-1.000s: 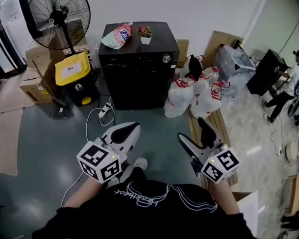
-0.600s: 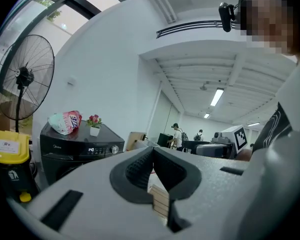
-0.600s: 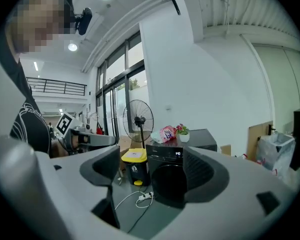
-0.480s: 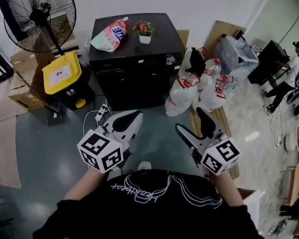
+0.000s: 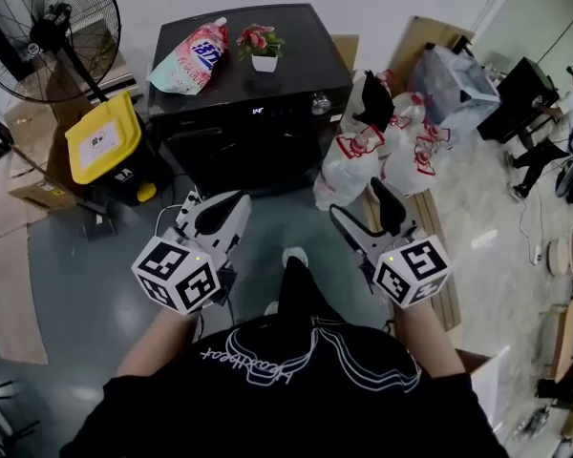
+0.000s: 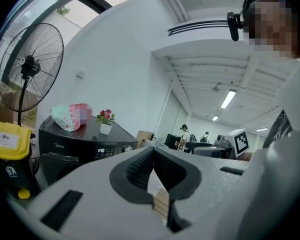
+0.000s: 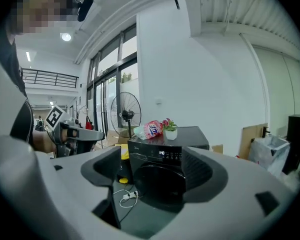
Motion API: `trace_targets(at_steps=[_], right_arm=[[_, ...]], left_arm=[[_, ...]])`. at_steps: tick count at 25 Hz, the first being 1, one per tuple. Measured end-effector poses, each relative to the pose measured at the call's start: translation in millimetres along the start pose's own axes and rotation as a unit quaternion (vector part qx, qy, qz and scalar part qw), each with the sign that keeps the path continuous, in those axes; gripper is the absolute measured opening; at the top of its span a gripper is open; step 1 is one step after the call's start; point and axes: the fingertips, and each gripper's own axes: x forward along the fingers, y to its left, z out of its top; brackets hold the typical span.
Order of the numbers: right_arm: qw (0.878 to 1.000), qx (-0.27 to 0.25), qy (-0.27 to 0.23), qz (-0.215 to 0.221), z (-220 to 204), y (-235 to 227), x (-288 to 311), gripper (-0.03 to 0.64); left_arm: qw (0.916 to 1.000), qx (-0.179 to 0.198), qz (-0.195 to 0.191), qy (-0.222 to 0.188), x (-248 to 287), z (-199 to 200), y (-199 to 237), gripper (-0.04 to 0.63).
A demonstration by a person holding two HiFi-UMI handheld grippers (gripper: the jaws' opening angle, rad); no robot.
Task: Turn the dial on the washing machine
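At the far left, a black pedestal fan (image 5: 48, 34) stands by the white wall. A black bin with a yellow lid (image 5: 97, 143) sits on the grey floor (image 5: 86, 294) just beside it. A white power strip with its cord (image 5: 177, 219) lies on the floor in front of the bin.

I hold my left gripper (image 5: 227, 208) above that floor, closed with nothing between its jaws; its own view shows the two dark pads meeting at the tips.

Ahead of it, the black front-loading washing machine (image 5: 239, 136) stands backed against the wall. On the machine's top, toward the left rear corner, a pink and white detergent pouch (image 5: 186, 57) lies on its side. A small white pot of pink flowers (image 5: 261, 48) stands upright next to it, nearer the middle of the rear edge.

The small silver dial (image 5: 320, 104) sits at the right end of the machine's front control panel, right of the lit display (image 5: 257, 111). Neither gripper touches the dial, and both are well apart from the machine.

My right gripper (image 5: 356, 201) hangs over the floor to the right of the left one. Its jaws are wide apart and empty, and its view looks between them at the machine's round door (image 7: 160, 181).

White plastic bags with red print (image 5: 372, 160) are heaped just beside the machine's right side, near a wooden pallet (image 5: 430, 227). A person (image 5: 554, 132) stands far off at the right edge.
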Motion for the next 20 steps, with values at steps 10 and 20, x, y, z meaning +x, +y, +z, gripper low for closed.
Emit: trace_targets(at_steps=[10,20], right_arm=[[0.999,-0.021,0.042,-0.021,-27.7,-86.5,95.5,0.367],[0.993,-0.053,0.079,-0.066,-57.7,-154.7,185.5,0.359]], left_arm=[[0.9988,-0.009,0.047,-0.001,62.2,0.4,57.6,0.005],[0.9955,-0.034,0.086,0.017,110.4,-10.5,110.8,0.005]])
